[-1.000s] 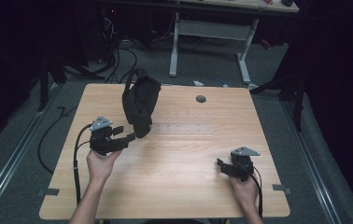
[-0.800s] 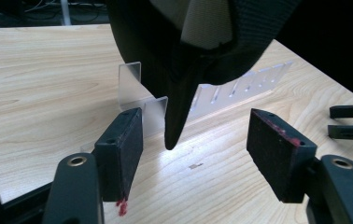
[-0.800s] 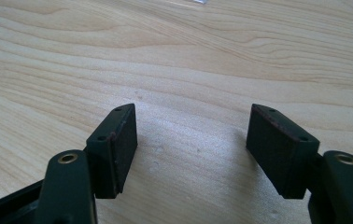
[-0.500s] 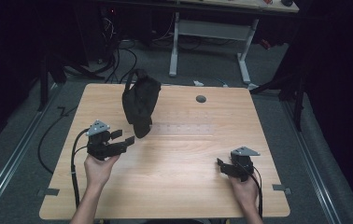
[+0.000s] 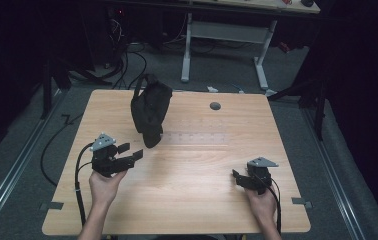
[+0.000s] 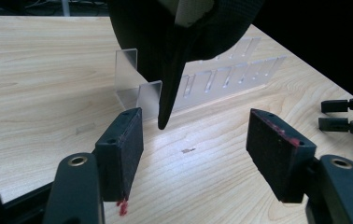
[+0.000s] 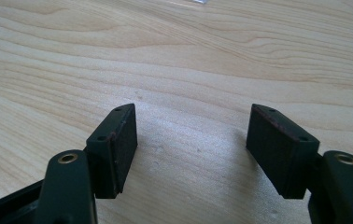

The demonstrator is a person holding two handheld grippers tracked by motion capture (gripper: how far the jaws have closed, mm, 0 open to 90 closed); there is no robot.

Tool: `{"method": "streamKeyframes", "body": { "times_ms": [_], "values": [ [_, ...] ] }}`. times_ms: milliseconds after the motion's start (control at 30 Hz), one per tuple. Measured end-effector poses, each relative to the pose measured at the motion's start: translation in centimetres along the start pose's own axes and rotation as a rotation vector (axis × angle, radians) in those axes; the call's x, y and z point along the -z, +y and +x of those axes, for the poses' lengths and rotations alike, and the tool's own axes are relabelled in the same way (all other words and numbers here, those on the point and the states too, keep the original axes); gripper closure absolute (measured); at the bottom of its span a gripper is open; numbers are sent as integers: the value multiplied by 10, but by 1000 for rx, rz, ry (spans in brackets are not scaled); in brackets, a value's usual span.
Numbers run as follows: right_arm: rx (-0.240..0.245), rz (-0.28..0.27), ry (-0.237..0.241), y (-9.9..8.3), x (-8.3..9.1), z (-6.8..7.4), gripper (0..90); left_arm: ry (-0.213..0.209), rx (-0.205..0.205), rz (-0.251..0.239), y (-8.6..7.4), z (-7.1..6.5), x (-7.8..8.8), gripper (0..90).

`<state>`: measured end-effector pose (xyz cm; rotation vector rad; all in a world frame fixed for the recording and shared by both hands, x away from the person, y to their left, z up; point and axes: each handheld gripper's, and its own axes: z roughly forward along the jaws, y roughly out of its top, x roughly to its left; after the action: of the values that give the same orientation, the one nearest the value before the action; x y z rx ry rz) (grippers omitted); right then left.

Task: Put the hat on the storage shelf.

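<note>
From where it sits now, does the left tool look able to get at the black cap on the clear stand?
Probably yes: the left tool is open, pointing at the black cap on the clear stand, with bare table between them.

My light wooden table (image 5: pixel 187 200), round grommet hole (image 5: pixel 215 106) near its far edge, clear slotted acrylic rack (image 6: pixel 212 81) lying across the middle, black cap (image 5: pixel 149 112) propped on the rack's left end toward the far-left corner

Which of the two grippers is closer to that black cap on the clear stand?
The left. The left gripper sits just short of the black cap, jaws open; the right gripper rests far off near the table's front right corner.
</note>
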<state>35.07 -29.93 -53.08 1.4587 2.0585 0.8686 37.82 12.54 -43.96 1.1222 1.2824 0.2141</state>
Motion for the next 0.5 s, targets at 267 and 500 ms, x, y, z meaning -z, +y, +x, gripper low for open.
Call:
{"method": "streamKeyframes", "body": {
  "times_ms": [267, 500],
  "values": [
    [1, 0, 0, 0, 0, 0, 338, 7, 0, -1, -5, 2, 6, 362],
    [2, 0, 0, 0, 0, 0, 338, 14, 7, 2, -10, 5, 11, 361]
  ]
}}
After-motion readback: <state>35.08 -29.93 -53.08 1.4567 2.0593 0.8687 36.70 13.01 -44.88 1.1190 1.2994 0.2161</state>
